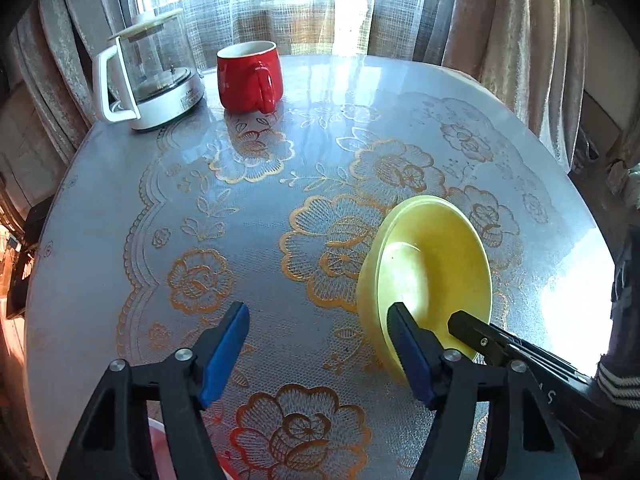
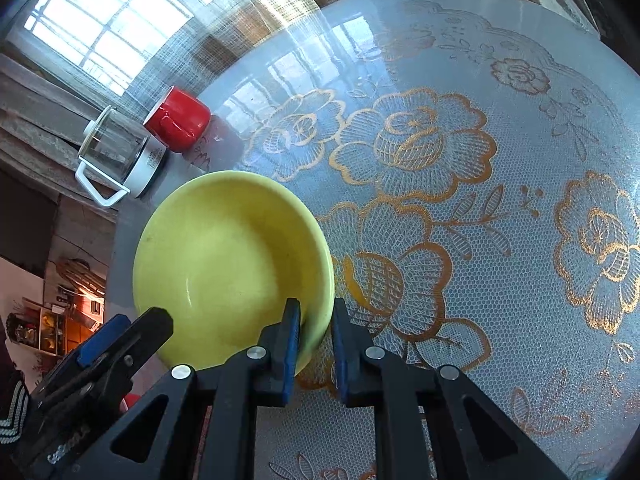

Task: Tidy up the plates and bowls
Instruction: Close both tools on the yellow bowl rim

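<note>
1. Left wrist view: my left gripper [image 1: 320,340] has its fingers spread, nothing between the blue pads. Its right finger [image 1: 412,356] sits just in front of the near rim of the yellow bowl [image 1: 432,264]; whether it touches I cannot tell.
2. Same view: the bowl is tilted, at about 4 o'clock on the worktop [image 1: 280,184]. The right gripper [image 1: 472,328] enters from 4 o'clock and reaches the bowl's near rim.
3. Same view: red mug [image 1: 250,76] and glass kettle [image 1: 148,72] stand side by side at 11 o'clock, at the far edge.
4. Right wrist view: my right gripper [image 2: 316,344] has its fingers nearly pressed together, pinching the bowl's [image 2: 232,264] rim, one pad inside the wall, one outside.
5. Same view: the left gripper [image 2: 120,336] is at 8 o'clock, beside the bowl's rim. Mug [image 2: 180,120] and kettle [image 2: 116,152] lie at 10 o'clock.
</note>
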